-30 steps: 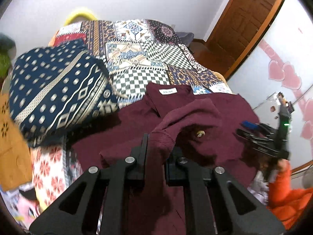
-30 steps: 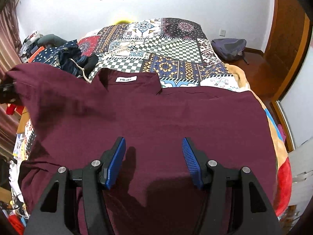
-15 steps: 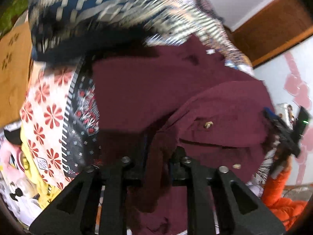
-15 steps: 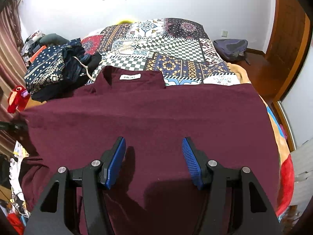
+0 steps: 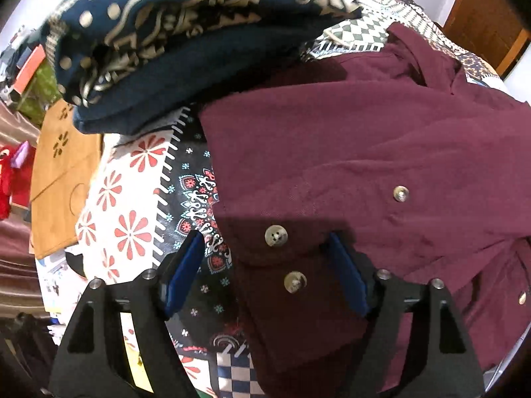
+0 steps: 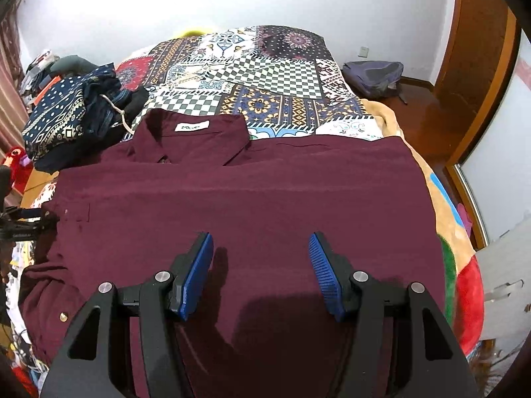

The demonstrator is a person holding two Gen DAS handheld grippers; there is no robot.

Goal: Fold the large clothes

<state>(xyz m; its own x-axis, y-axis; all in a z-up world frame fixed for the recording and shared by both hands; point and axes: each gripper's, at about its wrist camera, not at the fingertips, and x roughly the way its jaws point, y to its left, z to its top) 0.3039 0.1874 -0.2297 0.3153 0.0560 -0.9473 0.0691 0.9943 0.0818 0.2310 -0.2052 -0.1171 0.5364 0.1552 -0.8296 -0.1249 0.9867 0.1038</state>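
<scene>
The left gripper has its jaws spread wide and holds nothing; between its blue pads lie the buttoned cuff of the maroon shirt and a strip of the patterned bedspread. The shirt's left edge runs up from the cuff past bare bedspread to a stack of navy patterned clothes, which lies just beside the shoulder.

The right gripper is likewise wide open and empty, hovering over the lower middle of the maroon shirt, casting a shadow on the cloth. The shirt lies flat across the near end of the bed, collar away from the camera, its right edge close to the bed's side. Beyond the collar the bedspread is open up to the wall. At the far left of this view the left gripper sits at the sleeve's edge, pointing in toward the shirt.
</scene>
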